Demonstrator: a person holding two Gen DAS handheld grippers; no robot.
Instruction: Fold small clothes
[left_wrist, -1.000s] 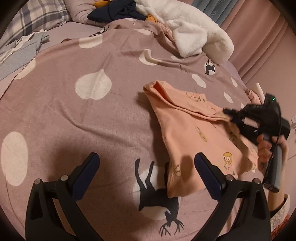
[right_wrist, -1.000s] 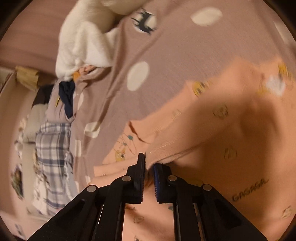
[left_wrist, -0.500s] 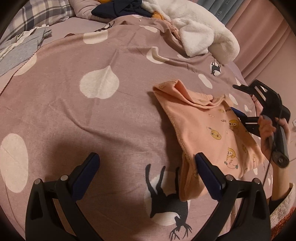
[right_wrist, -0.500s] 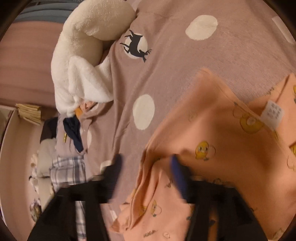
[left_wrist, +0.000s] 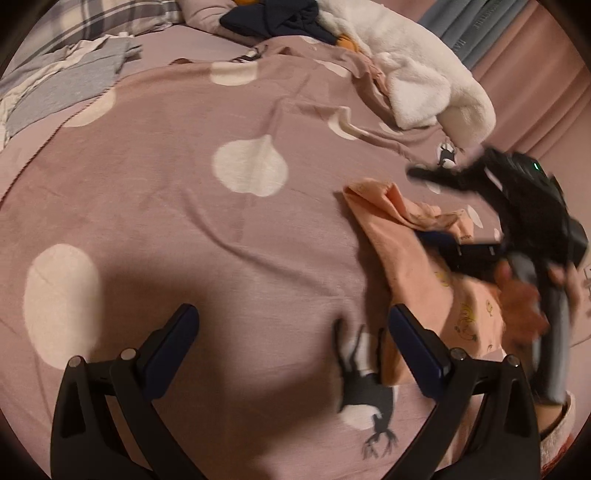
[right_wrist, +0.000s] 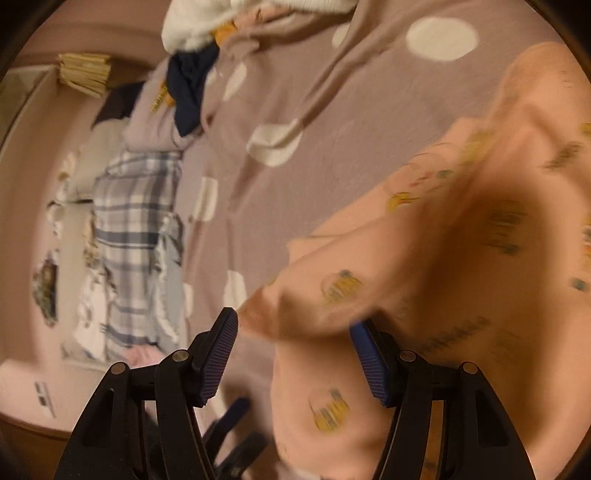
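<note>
one peach garment (left_wrist: 410, 254), one white plush blanket (left_wrist: 417, 85), two grippers (left_wrist: 291, 347) (right_wrist: 295, 350), one hand (left_wrist: 524, 302).

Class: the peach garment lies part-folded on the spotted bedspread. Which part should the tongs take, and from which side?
Probably the raised folded corner of the peach garment, approached from the bare bedspread side. That corner stands up off the bed in ridges, so a finger could slip under it, whereas the rest lies flat. The left tongs are open and free.

Bare bedspread (left_wrist: 177, 206) ahead (white fleece (left_wrist: 424, 85) beyond)
</note>
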